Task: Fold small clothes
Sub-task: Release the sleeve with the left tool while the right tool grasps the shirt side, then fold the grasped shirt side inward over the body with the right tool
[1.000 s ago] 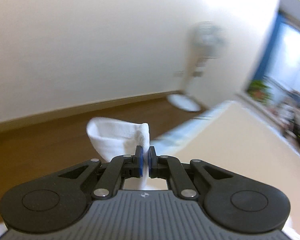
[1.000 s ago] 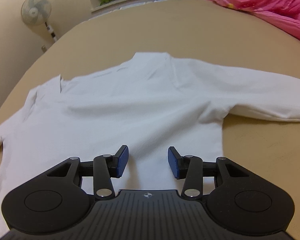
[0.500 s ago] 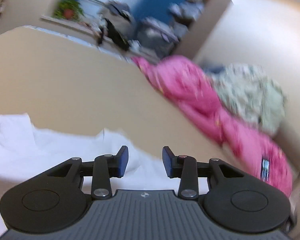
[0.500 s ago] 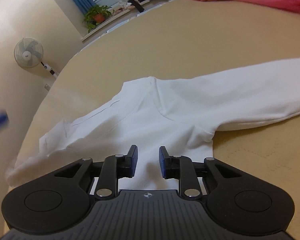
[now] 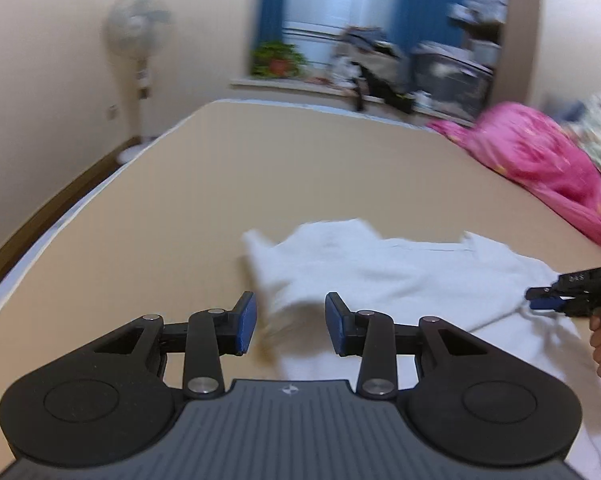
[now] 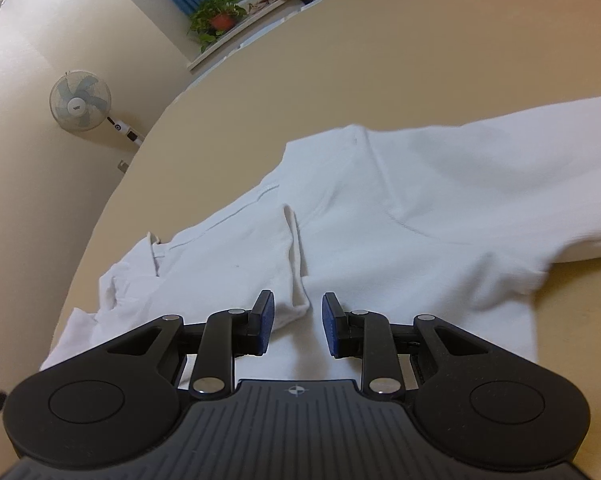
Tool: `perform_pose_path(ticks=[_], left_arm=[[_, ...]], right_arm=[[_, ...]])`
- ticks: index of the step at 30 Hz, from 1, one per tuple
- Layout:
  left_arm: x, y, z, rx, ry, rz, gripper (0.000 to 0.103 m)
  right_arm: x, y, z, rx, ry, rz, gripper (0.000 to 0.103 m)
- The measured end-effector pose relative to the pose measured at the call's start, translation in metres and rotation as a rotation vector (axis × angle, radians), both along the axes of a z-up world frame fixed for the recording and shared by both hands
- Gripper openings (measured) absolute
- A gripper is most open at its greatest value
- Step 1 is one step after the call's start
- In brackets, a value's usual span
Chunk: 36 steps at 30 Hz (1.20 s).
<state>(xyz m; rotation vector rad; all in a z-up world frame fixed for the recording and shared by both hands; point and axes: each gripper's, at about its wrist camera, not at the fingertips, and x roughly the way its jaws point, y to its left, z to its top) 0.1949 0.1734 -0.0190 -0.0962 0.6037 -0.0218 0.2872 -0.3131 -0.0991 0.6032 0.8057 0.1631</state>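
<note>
Left wrist view: the left gripper has let go of the cuff; jaws now parted, empty.
Right gripper narrower than before, nothing pinched; soft white shirt lies mid-frame on the smooth tan bed, one sleeve folded over.

No readable text anywhere (small mark on fan hub too tiny to make out).

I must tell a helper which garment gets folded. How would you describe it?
Look at the wide tan bed. Spread flat near its front edge lies a white long-sleeved shirt. Unlike the crumpled pink quilt at the bed's far side, it is plain white.
</note>
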Motion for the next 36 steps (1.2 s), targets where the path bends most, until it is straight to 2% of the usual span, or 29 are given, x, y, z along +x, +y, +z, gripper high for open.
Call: perform_pose_path(ticks=[1, 3, 4, 5, 6, 8, 10, 12, 13, 15, 17, 20, 24, 28, 30, 32, 33, 34, 36], left_arm=[[0.0, 0.01, 0.003, 0.011, 0.037, 0.035, 0.041], [0.002, 0.019, 0.008, -0.004, 0.004, 0.084, 0.041], [0.007, 0.021, 0.009, -0.012, -0.012, 0.087, 0.041], [0.008, 0.022, 0.009, -0.012, -0.012, 0.096, 0.041], [0.012, 0.024, 0.007, -0.019, -0.005, 0.104, 0.041], [0.02, 0.03, 0.002, -0.05, 0.019, 0.114, 0.041], [0.029, 0.03, -0.003, -0.082, 0.036, 0.117, 0.041], [0.026, 0.035, -0.007, -0.102, 0.049, 0.103, 0.041], [0.028, 0.034, -0.008, -0.118, 0.056, 0.094, 0.041], [0.035, 0.027, -0.014, -0.153, 0.078, 0.076, 0.041], [0.041, 0.02, -0.019, -0.174, 0.099, 0.051, 0.041], [0.049, 0.01, -0.029, -0.154, 0.131, 0.019, 0.042], [0.067, 0.003, -0.05, -0.15, 0.166, 0.015, 0.043], [0.08, 0.007, -0.066, -0.22, 0.194, 0.034, 0.045], [0.085, 0.007, -0.07, -0.253, 0.202, 0.029, 0.047], [0.089, 0.006, -0.074, -0.227, 0.225, 0.032, 0.047], [0.092, 0.004, -0.078, -0.186, 0.261, 0.033, 0.047], [0.095, 0.002, -0.081, -0.145, 0.298, 0.033, 0.047], [0.093, -0.002, -0.08, -0.102, 0.299, 0.013, 0.045]], right_arm=[[0.004, 0.004, -0.004, -0.006, 0.002, -0.002, 0.029], [0.011, 0.009, -0.007, -0.019, -0.018, 0.003, 0.025], [0.013, 0.014, -0.006, -0.039, -0.04, 0.01, 0.013], [0.015, 0.018, -0.004, -0.064, -0.056, 0.019, 0.006], [0.016, 0.02, -0.001, -0.082, -0.077, 0.028, 0.005], [0.012, 0.016, 0.019, -0.082, -0.15, 0.02, 0.004], [0.001, 0.003, 0.052, -0.07, -0.255, -0.005, 0.004], [-0.011, -0.009, 0.081, -0.153, -0.313, -0.028, 0.004], [-0.015, -0.017, 0.089, -0.196, -0.311, -0.043, 0.004], [-0.018, -0.03, 0.088, -0.264, -0.26, -0.063, 0.004], [-0.021, -0.044, 0.075, -0.326, -0.213, -0.095, 0.004], [-0.022, -0.063, 0.047, -0.28, -0.143, -0.159, 0.004], [-0.009, -0.066, 0.017, -0.288, -0.064, -0.177, 0.004], [-0.01, -0.062, 0.014, -0.292, -0.091, -0.164, 0.004], [-0.014, -0.061, 0.023, -0.269, -0.156, -0.155, 0.004], [-0.017, -0.065, 0.033, -0.255, -0.233, -0.122, 0.004], [-0.014, -0.066, 0.032, -0.285, -0.203, -0.115, 0.004], [-0.007, -0.069, 0.023, -0.309, -0.099, -0.119, 0.005], [-0.001, -0.075, 0.005, -0.325, 0.104, -0.129, 0.004]])
